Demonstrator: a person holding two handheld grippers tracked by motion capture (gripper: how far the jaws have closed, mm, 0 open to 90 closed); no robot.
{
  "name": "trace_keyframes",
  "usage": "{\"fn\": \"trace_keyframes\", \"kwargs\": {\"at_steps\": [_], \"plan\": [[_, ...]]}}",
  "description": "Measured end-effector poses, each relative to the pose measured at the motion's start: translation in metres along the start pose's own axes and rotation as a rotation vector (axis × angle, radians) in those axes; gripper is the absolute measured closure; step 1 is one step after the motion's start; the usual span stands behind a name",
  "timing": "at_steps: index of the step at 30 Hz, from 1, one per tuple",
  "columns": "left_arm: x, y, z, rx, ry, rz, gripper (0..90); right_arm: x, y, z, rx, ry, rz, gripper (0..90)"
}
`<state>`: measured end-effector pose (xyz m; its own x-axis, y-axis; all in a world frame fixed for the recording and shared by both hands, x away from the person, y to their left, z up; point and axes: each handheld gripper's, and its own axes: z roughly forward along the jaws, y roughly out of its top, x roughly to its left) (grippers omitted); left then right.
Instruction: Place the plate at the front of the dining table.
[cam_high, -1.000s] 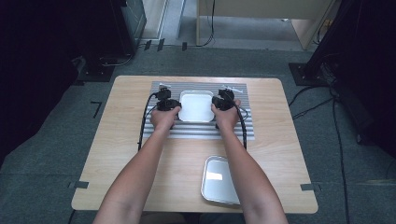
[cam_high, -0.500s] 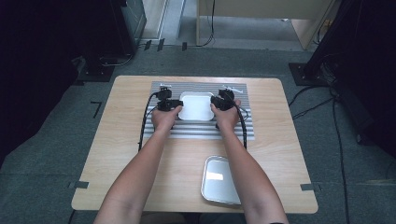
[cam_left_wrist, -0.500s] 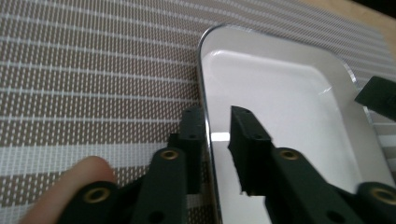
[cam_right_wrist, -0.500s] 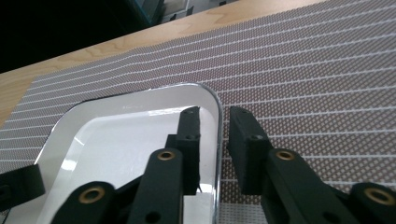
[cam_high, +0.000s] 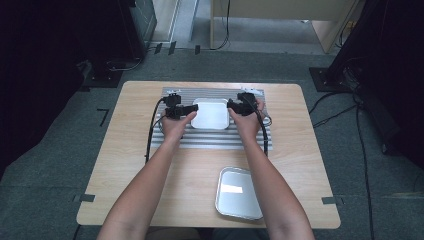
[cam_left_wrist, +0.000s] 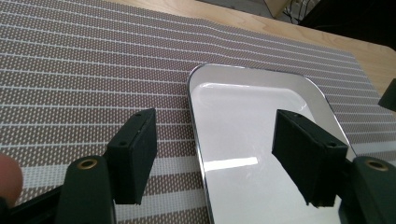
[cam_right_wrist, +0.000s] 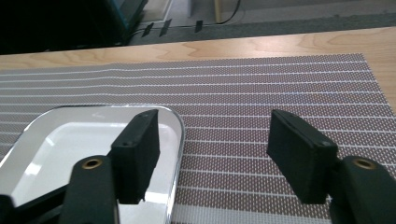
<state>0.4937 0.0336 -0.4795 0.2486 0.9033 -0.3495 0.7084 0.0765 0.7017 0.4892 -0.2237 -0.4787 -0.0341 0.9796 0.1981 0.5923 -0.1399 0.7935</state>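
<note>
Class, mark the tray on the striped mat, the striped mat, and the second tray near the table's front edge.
tray on the mat (cam_high: 211, 114), high view, its floor.
striped mat (cam_high: 220, 138), high view, its front strip.
second tray (cam_high: 239, 194), high view, its floor.

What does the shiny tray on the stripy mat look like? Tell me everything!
The tray is a shallow, rounded-corner rectangle that looks like shiny metal, with a raised rim and nothing inside. It lies flat on the striped mat, at the far middle of the table. The left hand-held gripper and right hand-held gripper straddle its side rims, open, not pinching it.
</note>
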Motion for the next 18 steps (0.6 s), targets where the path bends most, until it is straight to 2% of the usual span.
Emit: {"fn": "trace_keyframes", "kwargs": {"at_steps": [3,5,9,12,18], "plan": [[0.002,-0.002,-0.008,-0.005,0.028,0.0,24.8,-0.004,-0.001,-0.007,-0.009,0.037,0.0,25.3],[0.004,-0.004,-0.014,-0.014,0.023,-0.008,22.5,-0.006,-0.003,-0.011,-0.001,0.041,-0.023,24.8],[0.007,-0.007,-0.023,-0.023,0.006,-0.021,21.4,-0.011,-0.008,-0.019,-0.002,0.062,-0.026,24.2],[0.011,-0.01,-0.031,-0.035,-0.012,-0.033,20.4,-0.012,-0.01,-0.025,-0.007,0.06,-0.04,24.0],[0.012,-0.015,-0.046,-0.039,-0.019,0.002,20.1,-0.011,-0.015,-0.038,-0.023,0.09,-0.059,23.9]]}}
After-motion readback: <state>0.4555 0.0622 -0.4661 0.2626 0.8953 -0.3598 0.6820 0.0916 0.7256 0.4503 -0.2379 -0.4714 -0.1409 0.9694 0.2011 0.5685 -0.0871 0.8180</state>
